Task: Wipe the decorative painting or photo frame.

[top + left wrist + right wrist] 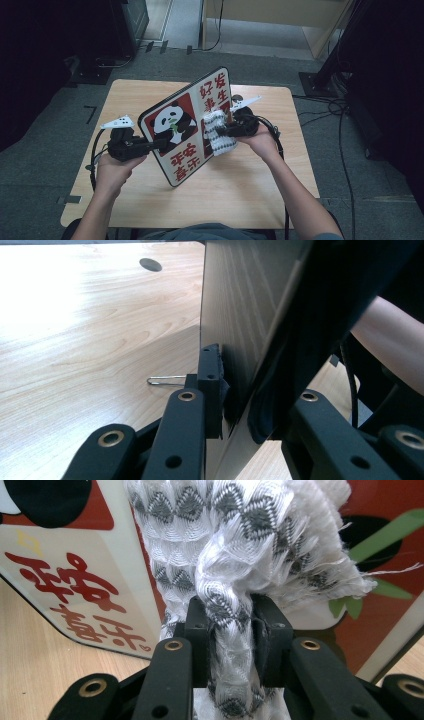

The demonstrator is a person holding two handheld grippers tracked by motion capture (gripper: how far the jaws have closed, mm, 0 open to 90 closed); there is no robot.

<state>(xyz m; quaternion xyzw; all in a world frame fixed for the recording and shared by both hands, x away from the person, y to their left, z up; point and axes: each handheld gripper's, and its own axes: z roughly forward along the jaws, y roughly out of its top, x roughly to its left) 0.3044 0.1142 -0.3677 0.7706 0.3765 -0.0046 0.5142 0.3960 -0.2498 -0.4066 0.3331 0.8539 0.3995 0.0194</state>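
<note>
A pale wood worktop (250, 190) with rounded corners stands on grey carpet (45, 165). The panda board (187, 127) rests its lower edge on the wood, tilted up. In the left gripper view, a thin wire clip (165, 381) lies flat on the grain, near a dark round hole (150, 264).

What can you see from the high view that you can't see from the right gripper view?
The high view alone shows the whole table, both hands, and the left gripper clamped on the panda board's edge, holding it tilted up.

The right gripper view alone shows the grey zigzag weave of the cloth, its frayed threads, and the right gripper pinching a fold of it.

Both show the board's red lettering and the cloth pressed against its printed face.
</note>
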